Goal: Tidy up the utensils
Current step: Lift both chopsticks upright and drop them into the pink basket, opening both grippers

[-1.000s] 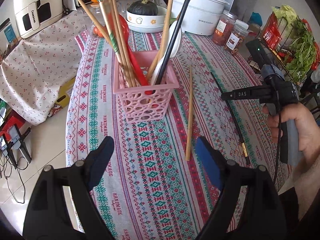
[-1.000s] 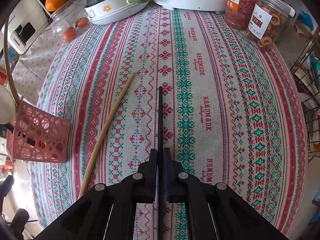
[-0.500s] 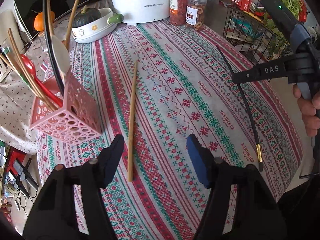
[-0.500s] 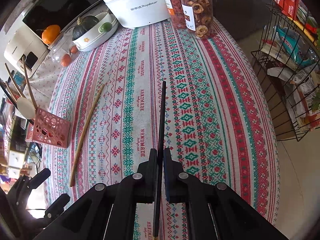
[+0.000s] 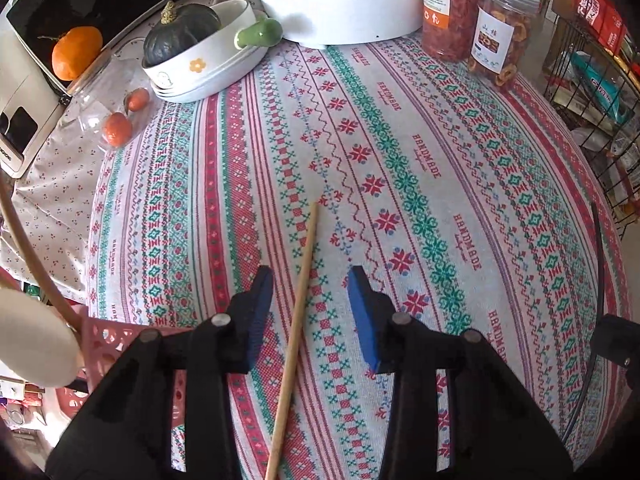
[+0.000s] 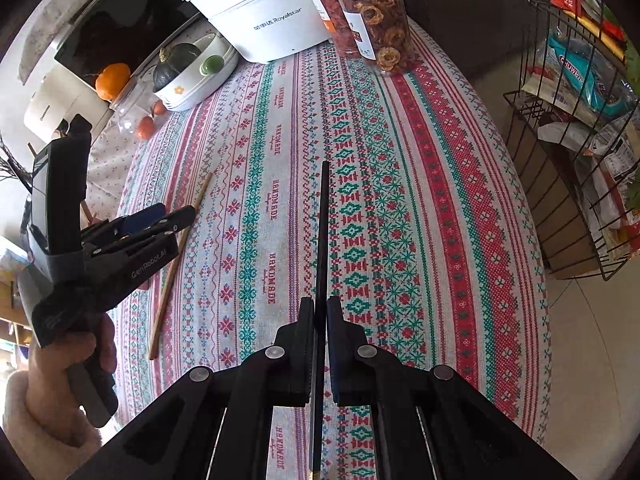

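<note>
Two chopsticks in play. My left gripper (image 5: 310,312) spread wide, straddling wooden chopstick (image 5: 298,312) lying flat on tablecloth (image 5: 440,184); thin round stick may roll when pads close. My right gripper (image 6: 320,344) clamped on black chopstick (image 6: 323,232), long overhang; may pivot or snag pink basket (image 5: 108,344).

A table under a striped cloth (image 5: 400,168) fills the frame, a wire rack (image 6: 568,184) stands at right over pale floor (image 6: 592,340), and a dark-doored oven (image 5: 80,4) sits upper left.
</note>
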Action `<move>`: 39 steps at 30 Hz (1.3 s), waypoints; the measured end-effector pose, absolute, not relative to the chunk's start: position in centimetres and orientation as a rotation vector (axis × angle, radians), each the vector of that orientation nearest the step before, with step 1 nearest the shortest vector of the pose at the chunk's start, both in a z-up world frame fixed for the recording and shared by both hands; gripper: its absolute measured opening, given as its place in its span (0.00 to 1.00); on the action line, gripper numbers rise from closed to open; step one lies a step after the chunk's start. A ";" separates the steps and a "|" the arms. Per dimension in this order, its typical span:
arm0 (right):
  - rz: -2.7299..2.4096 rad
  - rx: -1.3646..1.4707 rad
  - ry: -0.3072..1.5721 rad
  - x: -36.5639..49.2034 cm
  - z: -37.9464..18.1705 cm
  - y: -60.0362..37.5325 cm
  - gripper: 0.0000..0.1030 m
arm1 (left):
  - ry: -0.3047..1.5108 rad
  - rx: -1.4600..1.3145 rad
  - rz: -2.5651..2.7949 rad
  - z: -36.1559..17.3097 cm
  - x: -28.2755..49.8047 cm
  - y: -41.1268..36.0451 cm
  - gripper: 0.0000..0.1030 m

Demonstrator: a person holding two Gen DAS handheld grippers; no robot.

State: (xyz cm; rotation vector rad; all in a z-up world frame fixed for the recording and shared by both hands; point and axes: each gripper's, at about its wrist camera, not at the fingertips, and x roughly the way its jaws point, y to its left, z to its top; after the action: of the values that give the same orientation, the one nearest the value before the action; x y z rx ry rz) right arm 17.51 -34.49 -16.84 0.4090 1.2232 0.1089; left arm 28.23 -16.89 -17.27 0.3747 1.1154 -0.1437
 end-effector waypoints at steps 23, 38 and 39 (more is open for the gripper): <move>0.099 0.426 1.183 15.9 -14.8 -33.5 0.06 | 1.146 0.258 -0.278 -16.3 21.3 -15.5 0.07; 0.111 0.318 0.971 11.5 -8.3 -28.9 0.06 | 0.794 0.178 -0.427 -6.0 10.1 -7.7 0.06; 0.111 0.290 0.939 11.1 -7.6 -28.3 0.05 | 0.756 0.167 -0.424 -5.8 10.0 -7.1 0.06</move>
State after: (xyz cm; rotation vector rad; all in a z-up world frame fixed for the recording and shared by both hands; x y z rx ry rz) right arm 11.11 -28.28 -7.64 0.2904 0.9392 0.1111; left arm 10.00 -7.06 -5.79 0.1669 0.7561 -0.4241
